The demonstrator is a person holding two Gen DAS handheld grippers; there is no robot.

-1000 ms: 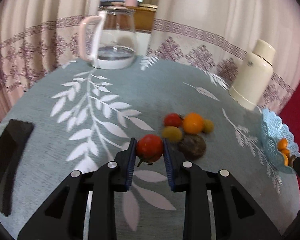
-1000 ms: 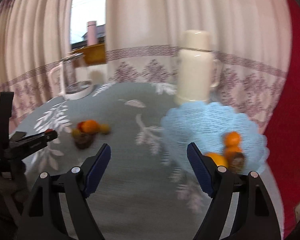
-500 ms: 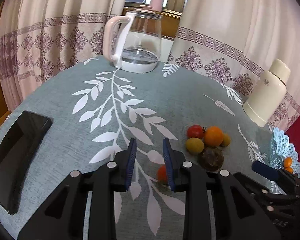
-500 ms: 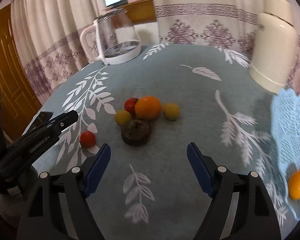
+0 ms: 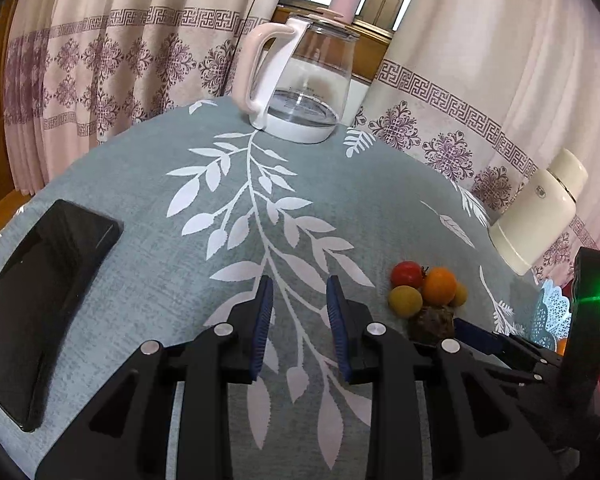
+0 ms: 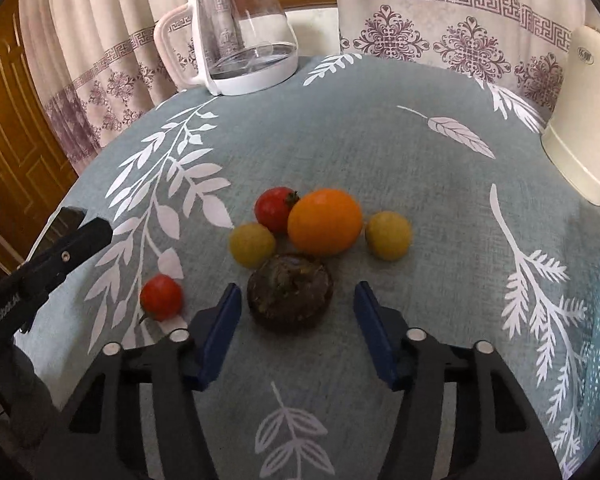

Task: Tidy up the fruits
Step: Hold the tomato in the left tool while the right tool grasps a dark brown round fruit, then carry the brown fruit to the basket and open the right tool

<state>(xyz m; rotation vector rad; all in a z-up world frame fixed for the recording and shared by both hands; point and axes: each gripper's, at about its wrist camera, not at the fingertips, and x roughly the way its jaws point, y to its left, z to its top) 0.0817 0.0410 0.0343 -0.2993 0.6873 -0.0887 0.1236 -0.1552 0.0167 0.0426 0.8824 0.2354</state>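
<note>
**— What are you lining up right now?**

I am bringing my right gripper (image 6: 296, 328) in low over the dark brown, rough-skinned round fruit (image 6: 290, 297). Its blue pads are standing wide apart, one on either side of the fruit, neither touching it. I judge this to be the approach before the squeeze.

**— And your other hand?**

My left gripper (image 5: 299, 316) is hovering over bare cloth, jaws parted and holding nothing. The small red tomato (image 6: 161, 297) is lying alone on the grey-green leaf-print tablecloth (image 6: 380, 148), just left of my right tongs.

**— What matters for a clean pick?**

The brown fruit is sitting tight against the pile: a yellow plum-like fruit (image 6: 252, 244), a large orange (image 6: 325, 221), a second red tomato (image 6: 275, 209) and another yellow fruit (image 6: 388, 235) behind it. I am keeping my pads level with its widest part, centring it between them, and planning to close slowly so I do not nudge the orange and set it rolling. Then, I judge, it goes to the pale blue lattice basket (image 5: 550, 312) at the right.
</note>
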